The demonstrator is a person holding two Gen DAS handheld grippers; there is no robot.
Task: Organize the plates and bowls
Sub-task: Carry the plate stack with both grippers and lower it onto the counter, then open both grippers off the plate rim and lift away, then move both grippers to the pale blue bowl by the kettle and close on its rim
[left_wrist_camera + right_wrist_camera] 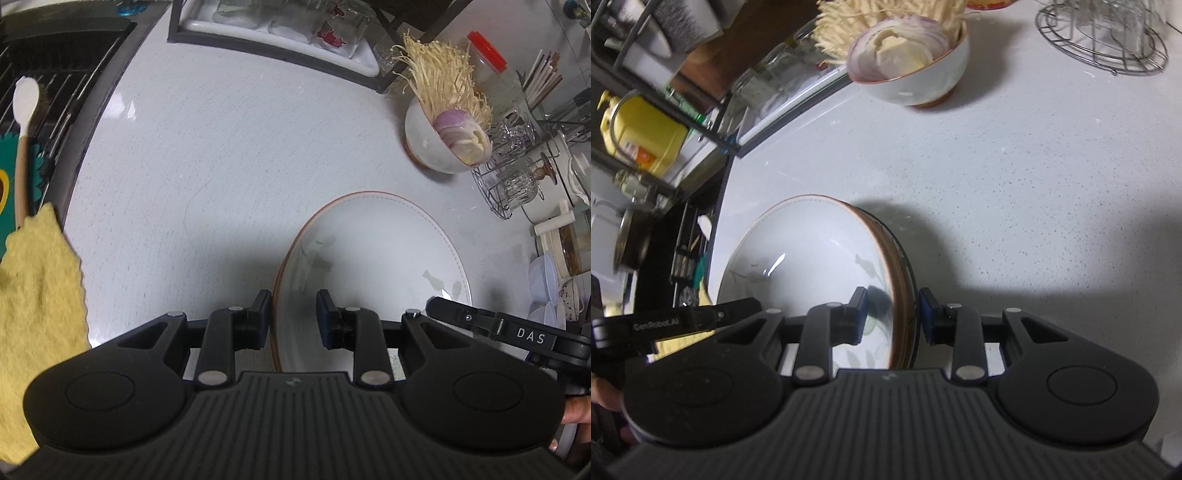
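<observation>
Step in hand: two-handed grasp on the plates [812, 266], judged to be a lift or carry toward a stacking place.
Plates: a white stack with brown rims and a leaf motif, seen near the front of the tabletop [221, 147]; whether it rests flat or is already raised cannot be told.
Left gripper [293, 319]: fingers spread, straddling the left rim of the plates; one finger outside the rim, the other over the inner face. No firm pinch is visible.
Right gripper [892, 319]: fingers spread around the right rim, which shows several stacked brown edges; a narrow gap remains on each side.
Bowl [439, 147]: stands well apart toward the back, filled with sliced onion and enoki mushrooms, close to the glass rack [517, 177].
Cloth [40, 295]: yellow, at the left edge of the tabletop, beside the stove.
Recommended method: close both grippers evenly until the pads seat on the full rim stack, not the top plate alone.
Lift: raise both sides together and keep the stack level.
Risk: glazed rims are judged slippery; an uneven squeeze could let the lower plates slide out.
Clearance: keep the path away from the bowl and glass rack.
</observation>
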